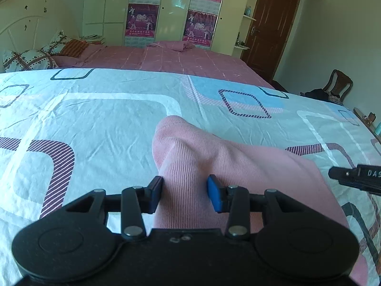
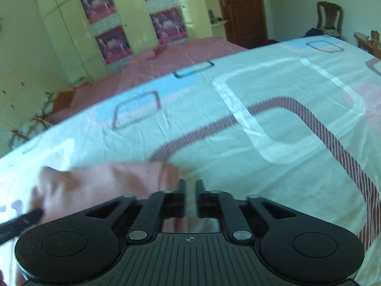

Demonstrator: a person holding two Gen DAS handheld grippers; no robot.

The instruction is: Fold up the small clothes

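A small pink ribbed garment [image 1: 214, 166] lies on the patterned bedsheet [image 1: 95, 124]. My left gripper [image 1: 184, 191] is open, its fingers standing on either side of a raised fold of the garment. In the right wrist view the same pink garment [image 2: 100, 186] lies to the left, blurred. My right gripper [image 2: 189, 190] has its jaws nearly together at the garment's right edge, with a narrow gap and nothing clearly between them. The right gripper's tip shows at the right edge of the left wrist view [image 1: 352, 176]. The left gripper's finger shows at the lower left of the right wrist view [image 2: 21, 221].
A second bed with a pink cover [image 1: 166, 57] stands behind. A wardrobe with posters [image 1: 171, 9] and a brown door [image 1: 269, 26] are at the back. A wooden chair with clothes [image 1: 333, 88] stands at the right. Pillows [image 1: 31, 57] lie at the left.
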